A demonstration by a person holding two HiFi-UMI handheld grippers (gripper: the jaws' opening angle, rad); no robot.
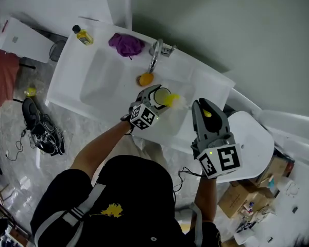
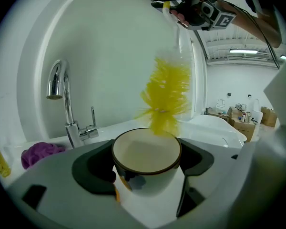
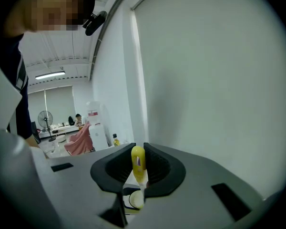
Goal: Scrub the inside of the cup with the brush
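Left gripper [image 2: 145, 175], jaws wide, clamps the one cup [image 2: 146, 149]. Right gripper [image 3: 139, 173], nearly closed, pinches the one brush [image 3: 137, 160] by its handle. Its blurred bristles seem just above the rim.

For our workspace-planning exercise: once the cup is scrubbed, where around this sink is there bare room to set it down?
The basin is bare between the yellow bottle and the faucet. The counter right of the faucet is also free. It is crowded at the back rim, where the purple cloth, faucet and an orange object cluster.
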